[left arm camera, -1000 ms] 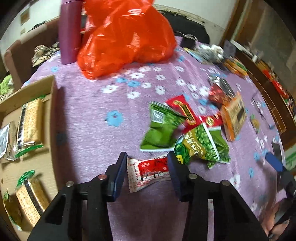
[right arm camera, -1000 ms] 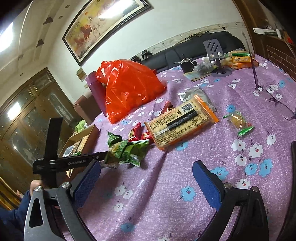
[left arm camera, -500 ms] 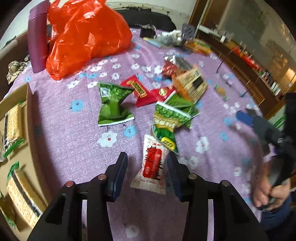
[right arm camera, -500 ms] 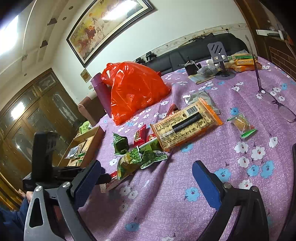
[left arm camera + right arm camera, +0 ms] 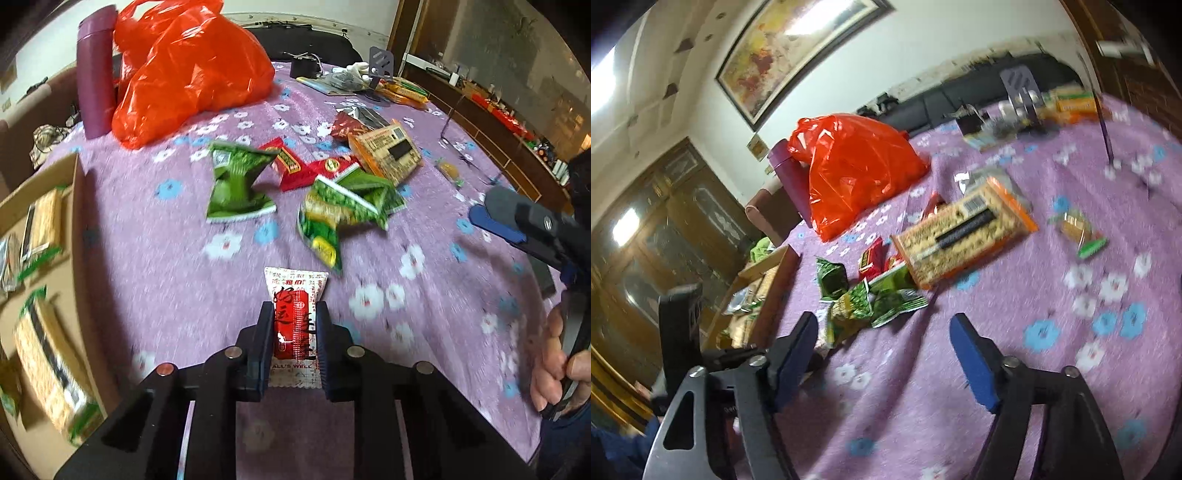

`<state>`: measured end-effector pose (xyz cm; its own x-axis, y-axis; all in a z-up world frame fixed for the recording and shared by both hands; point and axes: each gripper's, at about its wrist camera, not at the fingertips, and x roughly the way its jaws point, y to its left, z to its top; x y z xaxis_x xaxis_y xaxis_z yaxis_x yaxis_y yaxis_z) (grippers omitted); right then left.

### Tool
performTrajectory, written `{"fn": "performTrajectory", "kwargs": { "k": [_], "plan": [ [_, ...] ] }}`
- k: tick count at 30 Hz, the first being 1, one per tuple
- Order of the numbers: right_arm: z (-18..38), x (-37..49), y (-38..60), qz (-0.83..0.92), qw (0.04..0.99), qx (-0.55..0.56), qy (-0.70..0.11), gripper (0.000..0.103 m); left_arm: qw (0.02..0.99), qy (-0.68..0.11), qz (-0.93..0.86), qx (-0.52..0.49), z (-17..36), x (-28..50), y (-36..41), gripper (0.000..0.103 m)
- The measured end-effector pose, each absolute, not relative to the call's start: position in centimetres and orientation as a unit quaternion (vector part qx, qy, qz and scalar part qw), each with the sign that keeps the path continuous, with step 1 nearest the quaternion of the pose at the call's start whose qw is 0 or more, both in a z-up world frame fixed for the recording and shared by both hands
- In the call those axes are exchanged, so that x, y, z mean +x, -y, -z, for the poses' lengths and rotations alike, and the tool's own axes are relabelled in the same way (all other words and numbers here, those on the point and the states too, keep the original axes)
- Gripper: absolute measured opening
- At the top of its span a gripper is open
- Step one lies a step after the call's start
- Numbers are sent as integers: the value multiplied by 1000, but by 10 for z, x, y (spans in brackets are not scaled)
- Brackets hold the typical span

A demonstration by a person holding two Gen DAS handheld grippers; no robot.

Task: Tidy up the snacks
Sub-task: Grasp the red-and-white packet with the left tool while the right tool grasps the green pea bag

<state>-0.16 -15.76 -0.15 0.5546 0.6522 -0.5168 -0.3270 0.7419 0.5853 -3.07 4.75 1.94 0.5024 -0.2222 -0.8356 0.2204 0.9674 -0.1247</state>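
Observation:
My left gripper (image 5: 293,325) is shut on a white and red snack packet (image 5: 295,314), held just above the purple flowered tablecloth (image 5: 166,266). Beyond it lie green pea packets (image 5: 236,184) (image 5: 340,206), red packets (image 5: 295,170) and an orange cracker pack (image 5: 388,151). A cardboard box (image 5: 79,236) with several snacks stands at the left. My right gripper (image 5: 882,343) is open and empty above the cloth, near the green packets (image 5: 871,299); the orange cracker pack (image 5: 964,236) lies farther off. The box also shows in the right wrist view (image 5: 775,280).
A large orange plastic bag (image 5: 192,70) and a purple flask (image 5: 96,70) stand at the back left. A small wrapped snack (image 5: 1078,229), glasses (image 5: 1108,147), a phone stand (image 5: 1023,92) and more packs lie at the far right. The right gripper appears in the left wrist view (image 5: 495,221).
My left gripper has closed on the white and red packet, which now points straight ahead. My right gripper has dropped lower and moved nearer the green packets.

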Motion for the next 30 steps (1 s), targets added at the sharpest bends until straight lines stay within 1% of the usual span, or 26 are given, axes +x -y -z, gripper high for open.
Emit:
{"fn": "performTrajectory", "kwargs": {
  "k": [5, 10, 13, 17, 20, 22, 23, 25, 26, 28, 30],
  "plan": [
    [-15, 1, 113, -309, 843, 169, -407, 73, 874, -466, 135, -12, -28, -52, -55, 20],
    [1, 16, 60, -284, 838, 92, -457, 73, 885, -446, 134, -24, -44, -63, -71, 20],
    [2, 23, 46, -227, 862, 32, -451, 73, 890, -436, 128, -31, -50, -69, -83, 20],
    [2, 35, 39, -217, 865, 12, -453, 73, 896, -425, 122, -46, -56, -73, -101, 20],
    [10, 48, 28, -208, 860, -19, -466, 72, 899, -418, 119, -55, -60, -76, -112, 20],
    [22, 54, 16, -216, 845, -29, -489, 72, 901, -413, 116, -60, -62, -79, -117, 20],
    [24, 51, 13, -212, 848, -43, -483, 71, 902, -411, 115, -63, -62, -81, -120, 20],
    [24, 47, 9, -205, 855, -65, -472, 56, 904, -407, 114, -68, -64, -85, -127, 20],
    [23, 46, 11, -206, 856, -56, -471, 52, 905, -405, 111, -71, -65, -87, -130, 20],
    [18, 45, 22, -213, 855, -14, -473, 49, 906, -402, 106, -76, -66, -91, -138, 20],
    [8, 40, 27, -213, 860, 1, -463, 47, 908, -398, 100, -84, -68, -95, -146, 20]
  ]
}}
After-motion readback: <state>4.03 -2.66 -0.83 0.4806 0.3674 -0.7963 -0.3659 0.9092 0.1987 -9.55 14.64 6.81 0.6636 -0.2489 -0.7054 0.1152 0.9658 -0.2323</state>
